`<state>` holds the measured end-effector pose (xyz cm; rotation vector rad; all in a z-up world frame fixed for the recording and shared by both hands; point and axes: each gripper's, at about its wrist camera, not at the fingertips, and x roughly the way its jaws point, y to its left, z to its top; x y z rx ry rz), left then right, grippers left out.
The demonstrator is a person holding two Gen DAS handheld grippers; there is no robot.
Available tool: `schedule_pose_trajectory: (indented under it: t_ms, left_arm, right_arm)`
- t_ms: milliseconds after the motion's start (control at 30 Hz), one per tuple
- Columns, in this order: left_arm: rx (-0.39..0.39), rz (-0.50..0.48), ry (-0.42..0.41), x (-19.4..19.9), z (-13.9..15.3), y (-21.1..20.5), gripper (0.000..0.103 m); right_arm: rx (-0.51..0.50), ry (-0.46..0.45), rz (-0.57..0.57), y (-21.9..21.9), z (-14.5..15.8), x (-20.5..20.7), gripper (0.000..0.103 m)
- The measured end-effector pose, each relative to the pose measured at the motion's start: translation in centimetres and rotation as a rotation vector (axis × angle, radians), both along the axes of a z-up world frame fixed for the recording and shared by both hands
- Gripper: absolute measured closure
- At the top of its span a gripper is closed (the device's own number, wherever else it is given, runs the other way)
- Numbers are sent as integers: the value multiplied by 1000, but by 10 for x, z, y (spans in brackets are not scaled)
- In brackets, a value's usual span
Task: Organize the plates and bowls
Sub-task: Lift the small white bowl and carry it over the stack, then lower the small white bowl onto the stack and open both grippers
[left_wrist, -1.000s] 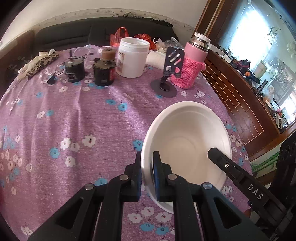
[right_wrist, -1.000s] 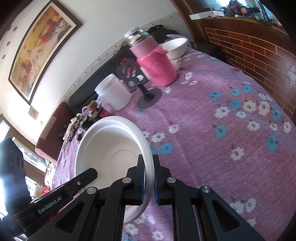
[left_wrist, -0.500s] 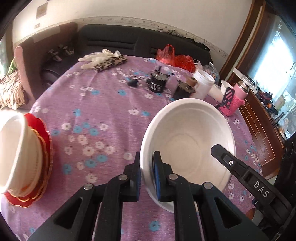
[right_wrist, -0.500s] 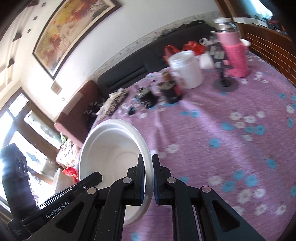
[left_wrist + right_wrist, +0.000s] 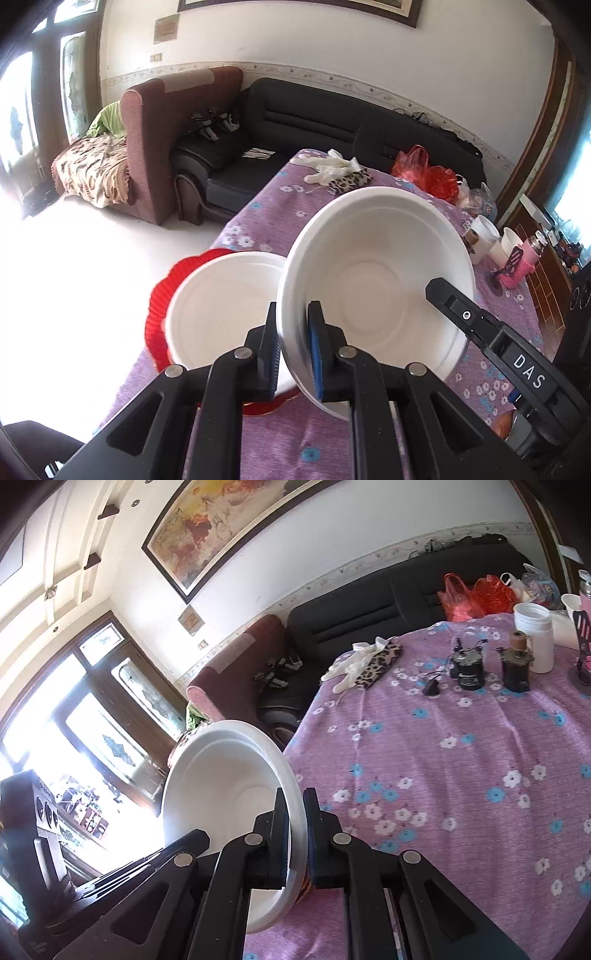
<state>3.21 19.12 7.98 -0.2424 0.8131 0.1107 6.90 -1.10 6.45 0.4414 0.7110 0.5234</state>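
Left claw (image 5: 293,347) is clamped on the near-left rim of a tilted white bowl (image 5: 376,291); right claw (image 5: 295,834) pinches its opposite rim. Left of it, a second bowl (image 5: 221,306) sits on red plates (image 5: 159,317). The surface (image 5: 461,775) wears purple floral cloth; a dark sofa (image 5: 314,118) stands far behind.

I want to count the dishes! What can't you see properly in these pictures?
- Left wrist view: the red scalloped plates are mostly covered by the stacked white bowl; their number is unclear.
- Right wrist view: the held white foam bowl and window glare hide that stack.
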Motion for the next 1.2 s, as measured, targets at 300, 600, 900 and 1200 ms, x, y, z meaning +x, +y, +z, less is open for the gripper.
schedule_pose_trajectory:
  t_ms: [300, 600, 900, 1200]
  left_arm:
    - [4, 73, 83, 9, -30, 64, 88]
    - [-16, 76, 147, 24, -58, 84, 84]
    - [111, 133, 160, 25, -59, 86, 46]
    - [145, 156, 183, 27, -61, 96, 44]
  right_arm:
    - [-50, 31, 55, 83, -25, 14, 94]
    - [-184, 14, 50, 118, -40, 15, 93]
    - [-362, -87, 6, 138, -36, 8, 90]
    - [-431, -119, 2, 146, -36, 6, 66]
